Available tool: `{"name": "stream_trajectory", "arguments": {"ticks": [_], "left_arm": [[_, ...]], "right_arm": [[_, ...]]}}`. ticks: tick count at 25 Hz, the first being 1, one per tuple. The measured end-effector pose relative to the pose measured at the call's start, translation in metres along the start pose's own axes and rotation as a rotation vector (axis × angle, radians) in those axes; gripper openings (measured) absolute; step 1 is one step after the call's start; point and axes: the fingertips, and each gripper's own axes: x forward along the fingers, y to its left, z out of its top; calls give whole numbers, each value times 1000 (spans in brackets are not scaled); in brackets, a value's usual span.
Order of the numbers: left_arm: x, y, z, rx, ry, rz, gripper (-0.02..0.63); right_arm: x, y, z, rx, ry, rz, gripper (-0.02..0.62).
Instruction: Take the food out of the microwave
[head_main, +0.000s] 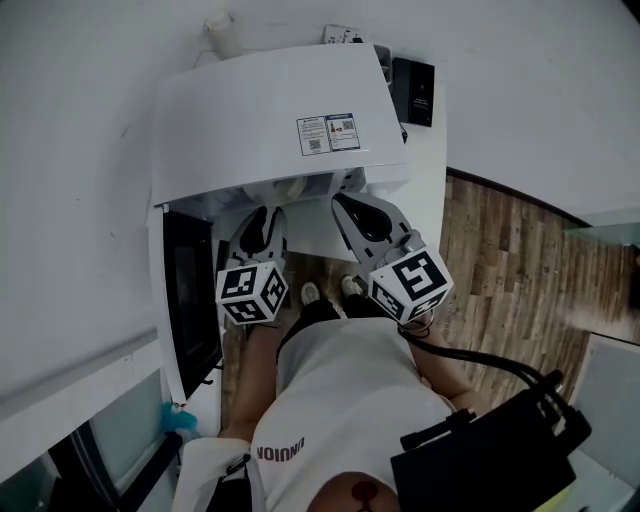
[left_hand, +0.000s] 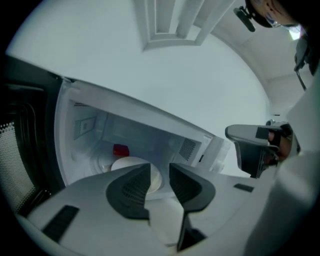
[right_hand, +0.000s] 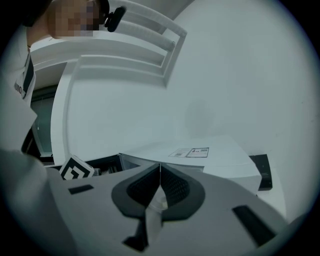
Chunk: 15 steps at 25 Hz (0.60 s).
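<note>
Aiming into the open white box-shaped microwave (head_main: 270, 110), we hold the left gripper (left_hand: 160, 171) with its 2 jaws apart and nothing between them. The small red block of food (left_hand: 120, 149) sits deep in the cavity, at the far edge of the round white plate (left_hand: 125, 163). We should straddle the plate's near rim, close gently and draw it out level. The right gripper (right_hand: 160, 166) has its jaws pressed together, empty.
</note>
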Motion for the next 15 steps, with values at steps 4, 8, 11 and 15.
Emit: {"name": "stream_trajectory", "arguments": {"ticks": [4,8,11,15], "left_arm": [[8,9,-14,-74,41,6,114],[13,18,-26,-230,70,3,126],[18,25,-34,-315,86,1,132],[25,33,-43,-420,92,6,132]], "right_arm": [[2,0,-1,5,5,0,22],[6,3,-2,3,13,9,23],[8,4,-2,2,18,12,23],[11,3,-1,-4,18,10,23]]}}
